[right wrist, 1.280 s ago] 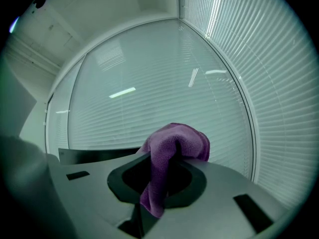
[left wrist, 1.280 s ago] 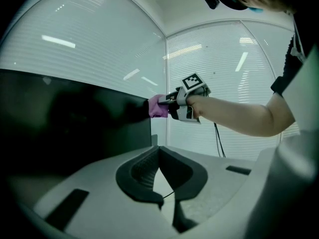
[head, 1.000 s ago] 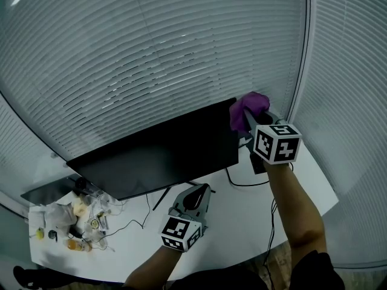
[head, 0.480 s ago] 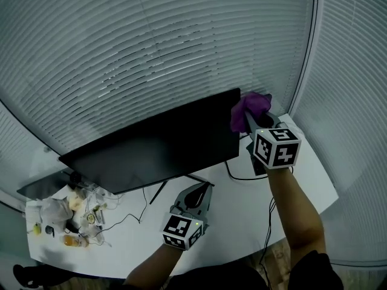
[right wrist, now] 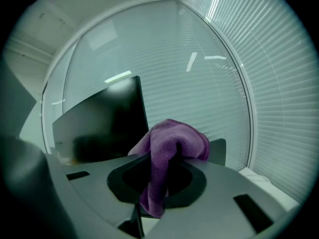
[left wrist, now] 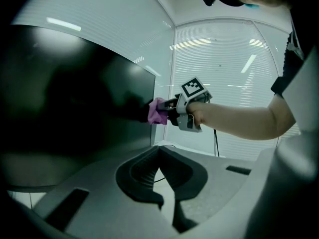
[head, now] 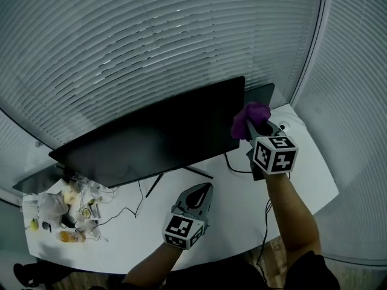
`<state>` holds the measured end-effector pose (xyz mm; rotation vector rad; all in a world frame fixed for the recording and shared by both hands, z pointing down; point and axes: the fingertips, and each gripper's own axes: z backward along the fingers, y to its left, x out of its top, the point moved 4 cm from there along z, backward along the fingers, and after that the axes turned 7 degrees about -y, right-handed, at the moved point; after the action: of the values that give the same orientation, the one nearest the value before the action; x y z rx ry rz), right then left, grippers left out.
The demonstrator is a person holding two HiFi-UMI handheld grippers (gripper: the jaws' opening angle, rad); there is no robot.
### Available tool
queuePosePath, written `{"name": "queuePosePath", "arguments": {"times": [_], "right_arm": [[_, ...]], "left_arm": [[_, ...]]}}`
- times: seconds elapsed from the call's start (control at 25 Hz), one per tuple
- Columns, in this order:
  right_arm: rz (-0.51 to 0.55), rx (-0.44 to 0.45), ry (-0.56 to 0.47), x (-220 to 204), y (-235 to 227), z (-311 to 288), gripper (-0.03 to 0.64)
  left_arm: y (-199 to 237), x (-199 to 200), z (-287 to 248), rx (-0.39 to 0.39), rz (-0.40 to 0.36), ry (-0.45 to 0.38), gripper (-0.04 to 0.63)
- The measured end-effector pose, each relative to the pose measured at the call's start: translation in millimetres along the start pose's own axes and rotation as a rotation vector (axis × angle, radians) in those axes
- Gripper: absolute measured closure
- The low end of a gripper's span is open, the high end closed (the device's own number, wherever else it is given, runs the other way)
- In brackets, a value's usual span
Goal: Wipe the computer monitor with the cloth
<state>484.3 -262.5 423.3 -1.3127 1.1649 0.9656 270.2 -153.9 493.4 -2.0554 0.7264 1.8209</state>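
A wide black monitor [head: 151, 144] stands on a white desk [head: 302, 180]. My right gripper [head: 254, 125] is shut on a bunched purple cloth [head: 249, 116], which sits against the monitor's right edge, a little below its top corner. In the right gripper view the cloth [right wrist: 169, 148] hangs between the jaws, with the monitor [right wrist: 104, 121] to the left behind it. My left gripper [head: 202, 192] hovers low over the desk in front of the monitor, shut on nothing. The left gripper view shows the dark screen [left wrist: 75, 93] and the cloth [left wrist: 157, 111] at its edge.
Small bottles, wrappers and wires are heaped [head: 66, 213] at the desk's left end. A black cable [head: 239, 169] runs across the desk under the monitor's right side. A second dark panel [head: 261, 92] stands behind it. Window blinds [head: 151, 47] close off the back and right.
The right gripper and cloth have slid down the monitor's right edge from near the top corner. The left gripper has stayed about where it was.
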Motion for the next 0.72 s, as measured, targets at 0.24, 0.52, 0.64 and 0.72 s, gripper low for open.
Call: {"name": "queuePosePath", "arguments": {"times": [0.24, 0.52, 0.64, 0.72], "right_arm": [[-0.024, -0.016, 0.052, -41, -10, -7, 0.557], [-0.021, -0.049, 0.129, -94, -23, -7, 0.555], [-0.035, -0.061, 0.157, -115, -26, -8, 0.557], [-0.042, -0.07, 0.18, -128, -27, -7, 0.557]], "left_arm": [[6, -22, -3, 0.001, 0.03, 0.014, 0.592], [1, -39, -7, -0.023, 0.029, 0.07, 0.591], [0, -46, -7, -0.028, 0.025, 0.087, 0.591], [-1, -51, -6, -0.032, 0.022, 0.086, 0.591]]}}
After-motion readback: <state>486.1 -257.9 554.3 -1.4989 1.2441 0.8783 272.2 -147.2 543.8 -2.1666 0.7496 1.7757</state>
